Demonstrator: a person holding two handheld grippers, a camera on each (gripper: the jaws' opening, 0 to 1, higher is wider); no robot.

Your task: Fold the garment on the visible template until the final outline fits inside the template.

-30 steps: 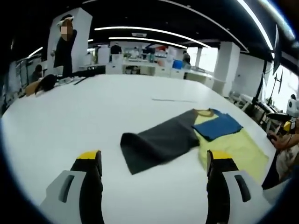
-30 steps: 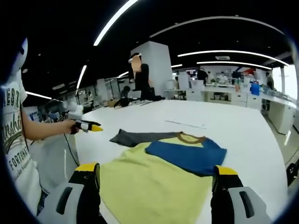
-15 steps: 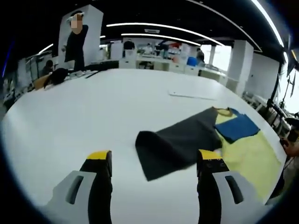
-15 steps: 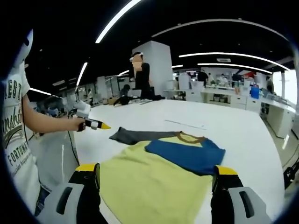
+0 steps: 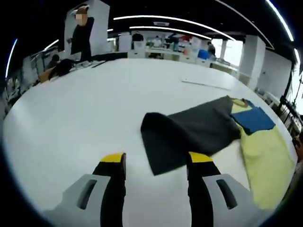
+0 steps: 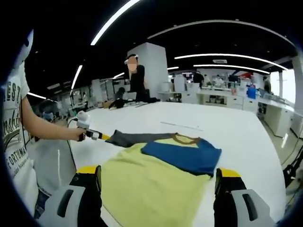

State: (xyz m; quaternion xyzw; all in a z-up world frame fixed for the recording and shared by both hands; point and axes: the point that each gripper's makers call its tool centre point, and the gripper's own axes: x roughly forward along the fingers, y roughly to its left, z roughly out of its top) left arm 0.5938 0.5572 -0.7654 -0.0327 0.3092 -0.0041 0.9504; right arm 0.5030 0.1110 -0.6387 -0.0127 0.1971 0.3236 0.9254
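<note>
A shirt lies flat on the white table [image 5: 85, 109]. It has a yellow body [image 6: 151, 184], a brown collar [image 6: 184, 138] and a blue sleeve [image 6: 182, 153] folded over the chest. Its dark grey sleeve [image 5: 189, 135] stretches out sideways. My left gripper [image 5: 156, 163] is open but narrow, low over the table, with the grey sleeve's end just ahead of and between its jaws. In the right gripper view the left gripper [image 6: 97, 135] is at the grey sleeve's [image 6: 132, 138] tip. My right gripper [image 6: 156, 177] is wide open over the yellow hem, holding nothing.
A thin pale strip [image 5: 206, 84] lies on the table beyond the shirt. A person's arm [image 6: 47, 130] reaches in from the left, holding the left gripper. Another person [image 6: 137, 80] stands at the table's far end, with desks and clutter behind.
The left gripper's jaws have narrowed a good deal and it has come nearer the grey sleeve's end. The right gripper has hardly moved.
</note>
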